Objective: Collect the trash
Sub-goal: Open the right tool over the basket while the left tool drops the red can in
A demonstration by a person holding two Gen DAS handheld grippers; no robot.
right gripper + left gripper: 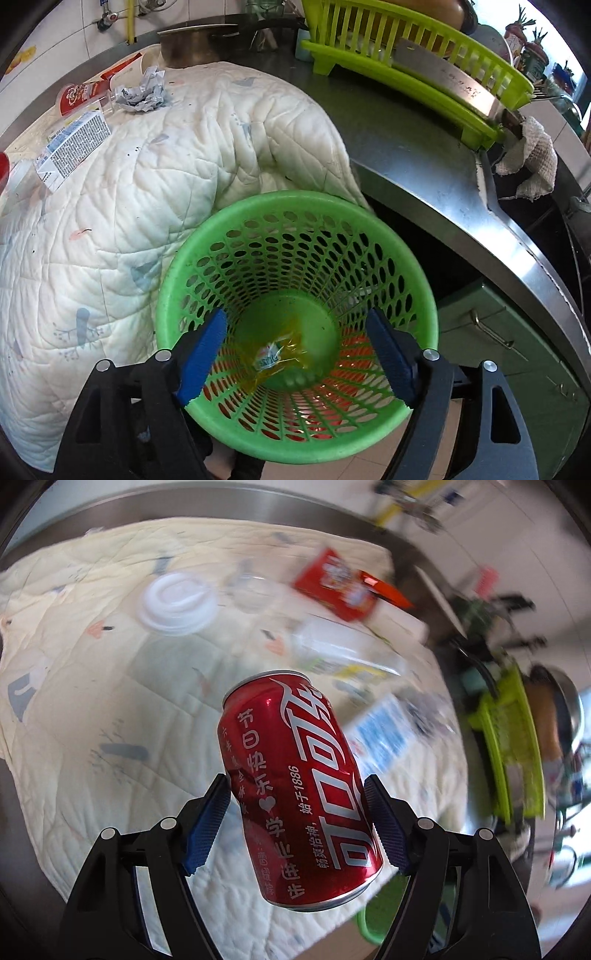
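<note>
My left gripper [295,794] is shut on a dented red cola can [295,786] and holds it in the air above the quilt-covered counter [92,709]. My right gripper [295,325] is open and empty, directly above the green mesh waste basket [295,206]. A yellow wrapper [275,356] lies at the basket's bottom. Trash on the quilt: a white lid [177,603], a red snack bag [338,585], a clear plastic bottle [343,650], a blue-white carton [384,731]. The right wrist view shows the carton [72,142], crumpled paper [142,92] and a red cup [79,98].
A lime dish rack [417,62] with a cleaver [447,85] stands on the steel counter [424,162] at the right. A metal pot [192,46] sits behind the quilt. A cloth [532,155] hangs at the sink edge. The basket's rim [364,923] shows below the can.
</note>
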